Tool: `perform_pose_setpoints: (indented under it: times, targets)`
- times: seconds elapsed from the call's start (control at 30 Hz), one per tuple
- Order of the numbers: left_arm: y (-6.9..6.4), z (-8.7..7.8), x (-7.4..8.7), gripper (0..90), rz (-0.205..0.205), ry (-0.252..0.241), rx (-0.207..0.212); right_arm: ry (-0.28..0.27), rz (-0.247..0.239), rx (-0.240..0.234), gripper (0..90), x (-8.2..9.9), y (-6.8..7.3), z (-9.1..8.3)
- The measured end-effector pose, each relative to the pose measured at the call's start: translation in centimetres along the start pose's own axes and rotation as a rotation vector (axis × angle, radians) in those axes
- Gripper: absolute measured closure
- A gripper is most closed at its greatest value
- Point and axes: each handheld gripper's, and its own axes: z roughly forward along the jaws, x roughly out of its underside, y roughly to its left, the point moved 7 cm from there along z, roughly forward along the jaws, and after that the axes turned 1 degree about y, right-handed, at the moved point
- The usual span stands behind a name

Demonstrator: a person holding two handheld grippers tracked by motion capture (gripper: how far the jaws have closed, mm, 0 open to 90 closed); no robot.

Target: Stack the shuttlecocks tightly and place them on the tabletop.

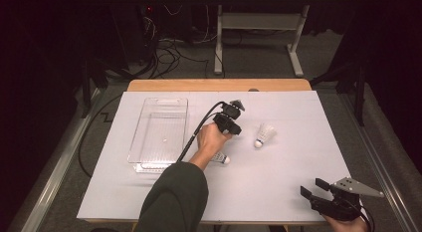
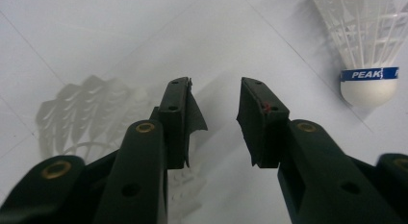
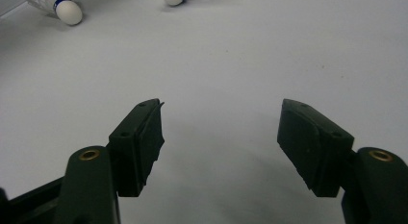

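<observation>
Dark room, cables on the floor behind; white worktop (image 1: 278,192) on a wooden table. We see a clear plastic tray (image 1: 160,134) toward the worktop's left edge, nothing visible inside. The left tongs (image 1: 238,118) sit mid-worktop, partly open, nothing between the pads. The right tongs (image 1: 312,188) rest at the near right corner, wide open, holding nothing. One shuttlecock (image 1: 264,134) lies just right of the left tongs, cork toward the near edge; a second shuttlecock (image 1: 221,158) lies by the left hand (image 1: 209,140), partly hidden. We judge them very light, with crushable skirts that roll easily: grip gently at the cork or the blue band, not the feathers.
</observation>
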Motion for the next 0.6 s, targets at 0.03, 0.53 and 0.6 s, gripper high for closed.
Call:
perform_pose_setpoints:
  times: [0.03,0.53,0.6]
  targets:
    - [0.02,-0.01,-0.02,63.4,-0.002,0.000,0.001,0.001,-0.001,0.001,33.2,0.00,-0.01,0.00]
    - [-0.27,-0.37,-0.68,58.4,0.009,-0.012,-0.007,0.003,0.002,0.001,33.2,0.06,-0.04,-0.01]
    - [-0.31,-0.28,-0.72,58.3,0.010,-0.010,-0.008,0.003,0.002,0.000,33.2,0.07,-0.03,-0.02]
